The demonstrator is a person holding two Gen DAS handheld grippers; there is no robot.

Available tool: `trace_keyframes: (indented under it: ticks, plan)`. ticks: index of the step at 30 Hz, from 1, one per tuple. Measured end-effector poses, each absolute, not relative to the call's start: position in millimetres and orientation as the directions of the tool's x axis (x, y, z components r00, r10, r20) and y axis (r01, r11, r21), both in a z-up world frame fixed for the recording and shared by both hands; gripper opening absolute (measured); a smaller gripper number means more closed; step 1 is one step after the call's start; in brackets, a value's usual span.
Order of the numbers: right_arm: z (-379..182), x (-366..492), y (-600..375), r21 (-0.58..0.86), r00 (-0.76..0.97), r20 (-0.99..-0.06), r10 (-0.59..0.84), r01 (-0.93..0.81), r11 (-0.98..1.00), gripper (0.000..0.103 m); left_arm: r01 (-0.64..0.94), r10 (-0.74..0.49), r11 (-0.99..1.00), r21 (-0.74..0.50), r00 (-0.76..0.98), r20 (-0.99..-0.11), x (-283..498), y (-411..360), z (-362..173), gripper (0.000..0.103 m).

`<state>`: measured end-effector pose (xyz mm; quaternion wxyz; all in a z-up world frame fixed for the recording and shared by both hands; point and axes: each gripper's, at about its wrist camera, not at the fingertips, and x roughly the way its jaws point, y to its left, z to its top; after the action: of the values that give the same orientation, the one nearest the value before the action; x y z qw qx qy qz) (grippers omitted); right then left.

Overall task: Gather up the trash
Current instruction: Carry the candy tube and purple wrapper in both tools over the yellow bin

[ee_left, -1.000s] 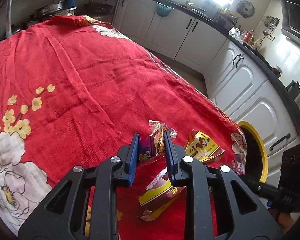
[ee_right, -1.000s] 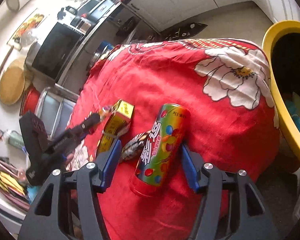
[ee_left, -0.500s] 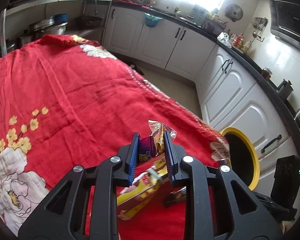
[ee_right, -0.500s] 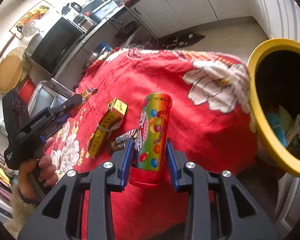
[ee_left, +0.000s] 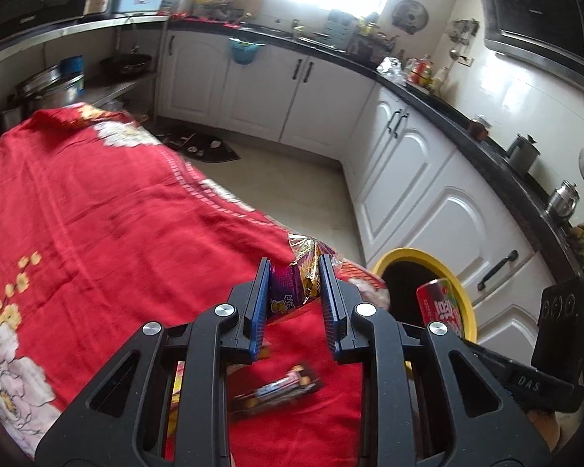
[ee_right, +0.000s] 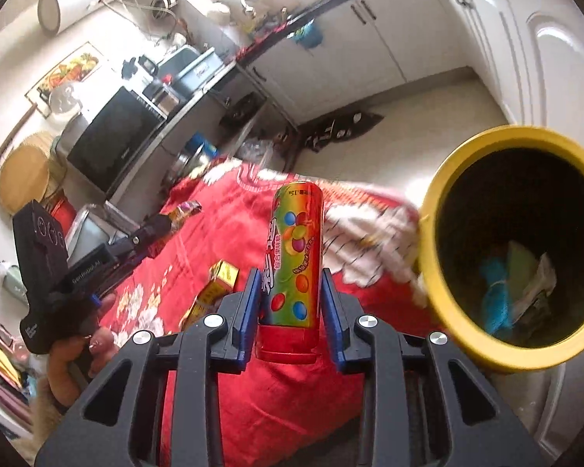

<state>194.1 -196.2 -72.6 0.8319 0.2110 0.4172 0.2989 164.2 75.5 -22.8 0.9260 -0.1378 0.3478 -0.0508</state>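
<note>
1. Two grippers each hold trash: the left gripper (ee_left: 295, 299) clamps a crinkled snack wrapper (ee_left: 296, 281) at centre frame.
2. At lower centre, the right gripper (ee_right: 291, 305) squeezes an upright candy tube (ee_right: 294, 268).
3. At right, the yellow bin (ee_right: 444, 311) gapes beside the red tablecloth (ee_right: 222, 233).

The right gripper (ee_left: 525, 383) body bore "DAS" in white letters. The left gripper (ee_right: 85, 270) body read "GenRobot.AI". The candy tube (ee_right: 294, 268) carried Chinese characters and small print near its top, too small to read. The purple wrapper (ee_left: 288, 295) showed unreadable print.
</note>
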Motion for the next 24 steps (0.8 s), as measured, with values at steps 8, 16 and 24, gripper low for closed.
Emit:
trace_keyframes:
  ticks: [8,16,24]
  plan:
    - [-51,195,-235,0.546,0.576,-0.551,0.604,-0.298,0.783,0.029,0.086,-0.255,0.953,-0.291,0.746,-0.615,181,32,-15,0.018]
    - [-41,194,-271,0.507,0.658,-0.536,0.529,-0.250,0.825,0.029,0.162,-0.310,0.944,-0.287,0.734,-0.604,195,-11,-10,0.018]
    - [-43,194,-298,0.472,0.706,-0.540,0.459,-0.197,0.859,0.029,0.215,-0.348,0.935,-0.283,0.717,-0.605,203,-42,-10,0.018]
